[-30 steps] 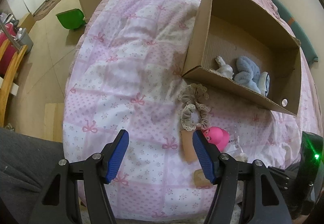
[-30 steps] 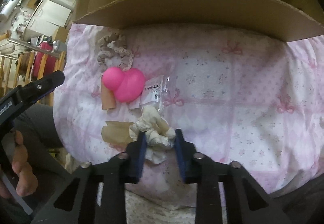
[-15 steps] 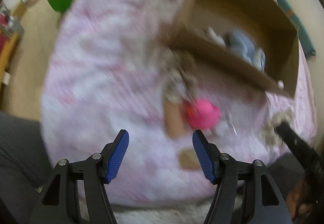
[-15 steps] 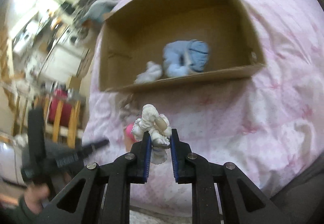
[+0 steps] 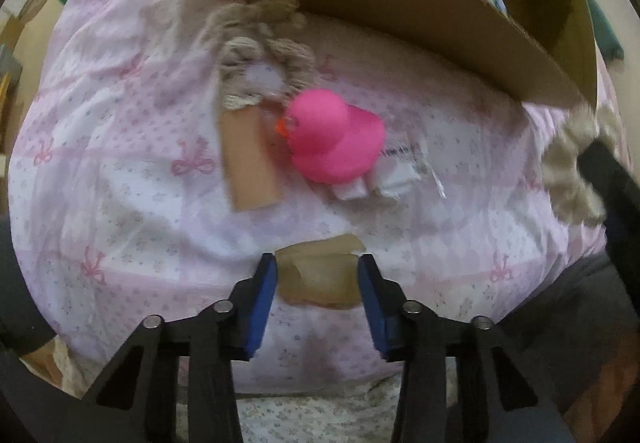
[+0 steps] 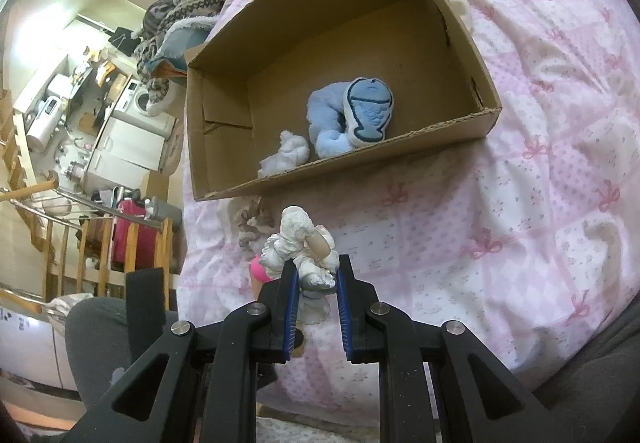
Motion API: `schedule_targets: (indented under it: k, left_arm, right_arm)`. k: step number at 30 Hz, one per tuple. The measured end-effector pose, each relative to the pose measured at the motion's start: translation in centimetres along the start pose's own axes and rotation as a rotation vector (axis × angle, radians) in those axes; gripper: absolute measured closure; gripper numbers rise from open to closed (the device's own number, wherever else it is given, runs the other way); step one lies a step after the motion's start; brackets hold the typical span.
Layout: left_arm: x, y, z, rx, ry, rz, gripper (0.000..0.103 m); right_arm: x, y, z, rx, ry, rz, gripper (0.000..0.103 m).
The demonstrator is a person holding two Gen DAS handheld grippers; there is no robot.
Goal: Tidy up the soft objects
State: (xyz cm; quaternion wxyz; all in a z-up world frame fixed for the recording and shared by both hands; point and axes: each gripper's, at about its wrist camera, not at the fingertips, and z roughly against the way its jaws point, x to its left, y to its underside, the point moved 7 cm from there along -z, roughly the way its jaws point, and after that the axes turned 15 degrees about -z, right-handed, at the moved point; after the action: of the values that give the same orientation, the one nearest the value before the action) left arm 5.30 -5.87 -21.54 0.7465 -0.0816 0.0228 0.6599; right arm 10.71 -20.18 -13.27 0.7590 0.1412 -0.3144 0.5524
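My right gripper [image 6: 317, 275] is shut on a cream lace scrunchie [image 6: 300, 243] and holds it up above the pink bedspread, short of the open cardboard box [image 6: 486, 115]. The scrunchie also shows blurred at the right edge of the left wrist view [image 5: 570, 167]. In the box lie a blue plush [image 6: 352, 119] and a white soft item [image 6: 290, 153]. My left gripper [image 5: 317, 303] is open and empty, low over the bed near a tan paper tag [image 5: 320, 275]. Ahead of it lie a pink rubber duck [image 5: 334, 135] and a beige lace scrunchie [image 5: 260, 51].
A brown card tag [image 5: 250, 159] and a clear plastic wrapper with a label [image 5: 396, 167] lie beside the duck. The box's near wall [image 5: 400, 15] rises just behind them. A patterned blanket [image 6: 188, 3] lies past the box. The bed's edge is at the left, with chairs and appliances beyond.
My right gripper has lifted the cream scrunchie off the bed toward the box. My left gripper has moved forward and right, low toward the duck, and its jaws stand narrower.
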Motion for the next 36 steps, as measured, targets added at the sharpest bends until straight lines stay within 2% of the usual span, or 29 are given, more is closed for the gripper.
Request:
schedule_targets:
  k: [4, 5, 6, 12, 16, 20, 25, 26, 36]
  left_arm:
    - [-1.6, -0.6, -0.4, -0.002, -0.039, -0.050, 0.078]
    - [-1.7, -0.7, -0.3, -0.007, -0.034, -0.052, 0.089]
    - [-1.9, -0.8, -0.2, -0.014, -0.020, -0.052, 0.095]
    - [-1.3, -0.9, 2.1, -0.066, 0.025, -0.016, 0.100]
    - [-0.4, -1.2, 4.3, -0.116, 0.029, 0.017, 0.100]
    - [0.4, -1.6, 6.0, -0.163, 0.001, 0.030, 0.100]
    - [2.1, -2.0, 8.0, -0.212, -0.068, 0.030, 0.100]
    - [3.3, -1.7, 8.7, -0.222, -0.071, 0.027, 0.100]
    - [5.0, -1.7, 10.3, -0.257, -0.043, 0.028, 0.100]
  right_arm:
    - [-0.4, -0.2, 0.4, 0.007, -0.011, -0.010, 0.084]
    - [-0.3, -0.2, 0.4, 0.008, -0.011, -0.011, 0.084]
    - [-0.3, -0.1, 0.4, 0.008, -0.011, -0.010, 0.084]
    - [-0.3, -0.1, 0.4, 0.010, -0.015, -0.012, 0.084]
    - [-0.2, -0.1, 0.3, 0.014, -0.016, -0.007, 0.084]
    - [0.0, 0.0, 0.1, 0.017, -0.010, 0.003, 0.084]
    - [0.1, 0.1, 0.0, 0.016, 0.003, 0.014, 0.084]
    - [0.1, 0.1, -0.1, 0.016, 0.008, 0.017, 0.084]
    - [0.2, 0.2, -0.1, 0.003, 0.020, 0.027, 0.084]
